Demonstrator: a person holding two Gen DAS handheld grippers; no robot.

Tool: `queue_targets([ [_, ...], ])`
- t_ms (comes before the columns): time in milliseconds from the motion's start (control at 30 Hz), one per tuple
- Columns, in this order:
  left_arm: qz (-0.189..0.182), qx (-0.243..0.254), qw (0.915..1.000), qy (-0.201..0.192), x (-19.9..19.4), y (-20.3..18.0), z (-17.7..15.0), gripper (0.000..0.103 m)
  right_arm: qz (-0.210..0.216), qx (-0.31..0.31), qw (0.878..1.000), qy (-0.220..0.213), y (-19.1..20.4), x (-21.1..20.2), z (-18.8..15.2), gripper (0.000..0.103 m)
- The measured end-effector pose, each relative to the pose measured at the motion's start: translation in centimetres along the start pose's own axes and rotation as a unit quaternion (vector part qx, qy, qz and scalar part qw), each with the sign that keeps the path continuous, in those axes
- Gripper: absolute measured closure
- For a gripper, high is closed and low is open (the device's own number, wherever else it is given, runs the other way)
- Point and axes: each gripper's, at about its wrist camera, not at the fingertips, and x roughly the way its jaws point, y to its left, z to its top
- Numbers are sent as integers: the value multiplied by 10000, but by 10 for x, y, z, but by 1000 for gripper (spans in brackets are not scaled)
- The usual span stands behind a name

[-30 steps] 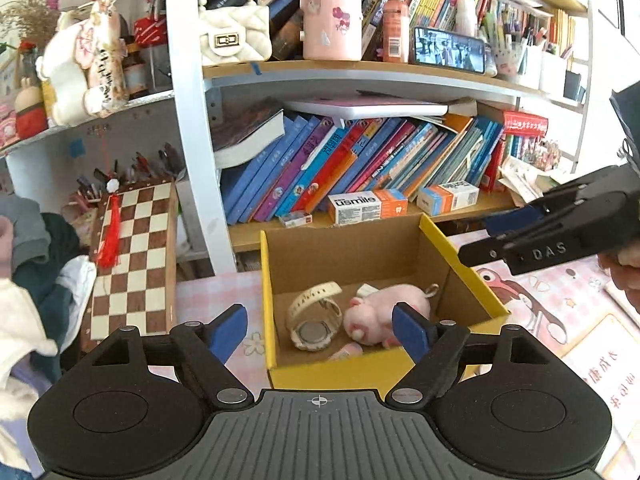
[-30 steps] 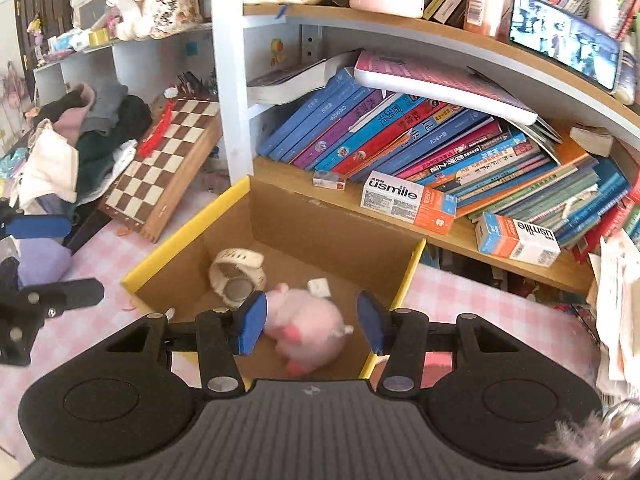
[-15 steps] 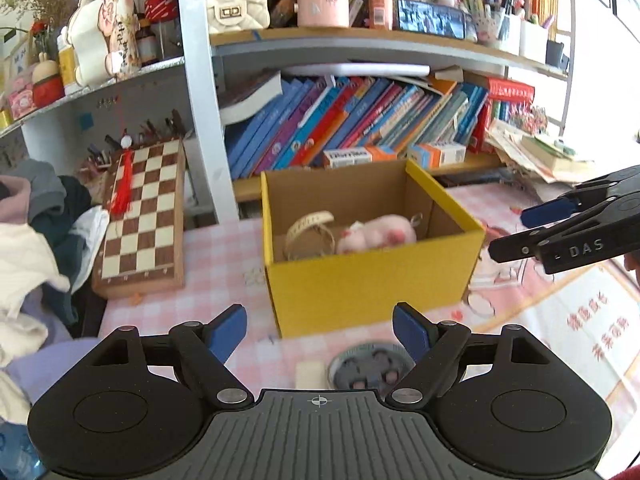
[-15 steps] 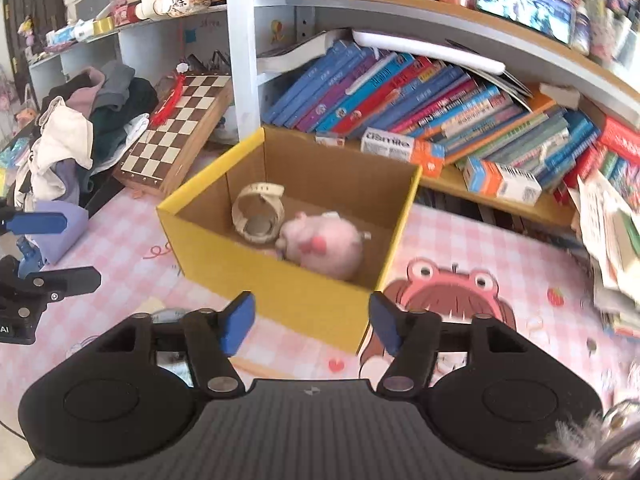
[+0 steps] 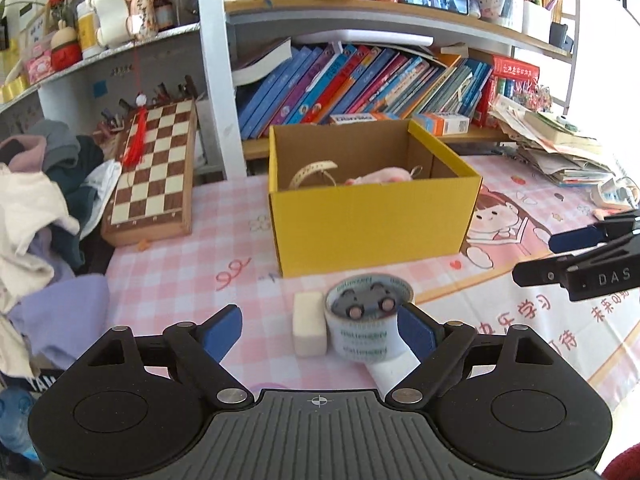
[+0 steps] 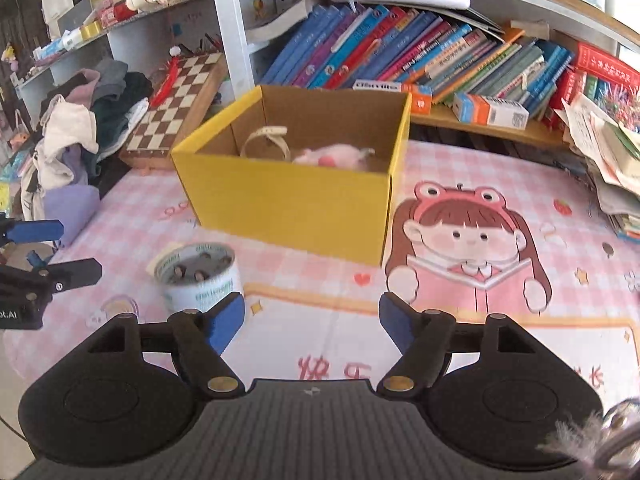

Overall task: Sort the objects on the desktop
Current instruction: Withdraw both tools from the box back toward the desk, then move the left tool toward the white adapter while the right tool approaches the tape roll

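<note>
A yellow cardboard box (image 5: 372,224) stands on the pink mat; it also shows in the right wrist view (image 6: 288,204). Inside lie a beige watch (image 5: 314,170) and a pink plush toy (image 5: 380,176). In front of the box stands a roll of tape (image 5: 366,330) with a small dark toy car (image 5: 368,306) in its core, and a cream eraser (image 5: 308,322) beside it. My left gripper (image 5: 320,330) is open, low over the mat, with the tape roll by its right finger. My right gripper (image 6: 312,318) is open and empty, with the tape roll (image 6: 198,278) to its left.
A chessboard (image 5: 154,168) leans at the left by a heap of clothes (image 5: 36,208). Shelves of books (image 5: 360,84) stand behind the box. A stack of papers (image 5: 560,148) lies at the right.
Both grippers have drawn back from over the box and come down toward the mat. The tape roll, car and eraser have come into view. The plush and watch stay in the box.
</note>
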Motion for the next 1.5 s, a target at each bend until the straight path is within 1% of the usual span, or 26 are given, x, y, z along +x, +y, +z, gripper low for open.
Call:
queue_targets([
  [200, 57, -128, 9998, 136, 2, -1, -18, 16, -99, 55, 9999, 34, 12, 1, -22, 24],
  [467, 169, -347, 9990, 226, 0, -3, -35, 16, -279, 162, 9994, 108, 28, 5, -40, 21],
  [700, 269, -516, 9978, 303, -1, -5, -45, 16, -305, -191, 9993, 137, 46, 7, -50, 19],
  [833, 347, -509, 9977, 277, -3, -9, -48, 16, -321, -429, 9985, 135, 58, 7, -56, 17],
  [933, 405, -439, 9980, 228, -4, -11, -50, 16, -292, -593, 9977, 136, 66, 8, -58, 14],
  [1033, 425, -436, 9979, 243, -3, -10, -51, 16, -250, -671, 9974, 124, 69, 9, -58, 14],
  [1233, 426, -457, 9976, 310, 0, -9, -53, 16, -169, -666, 9975, 177, 70, 15, -55, 14],
  [1500, 406, -347, 9979, 364, 7, -15, -53, 16, -137, -672, 9974, 211, 68, 22, -50, 14],
])
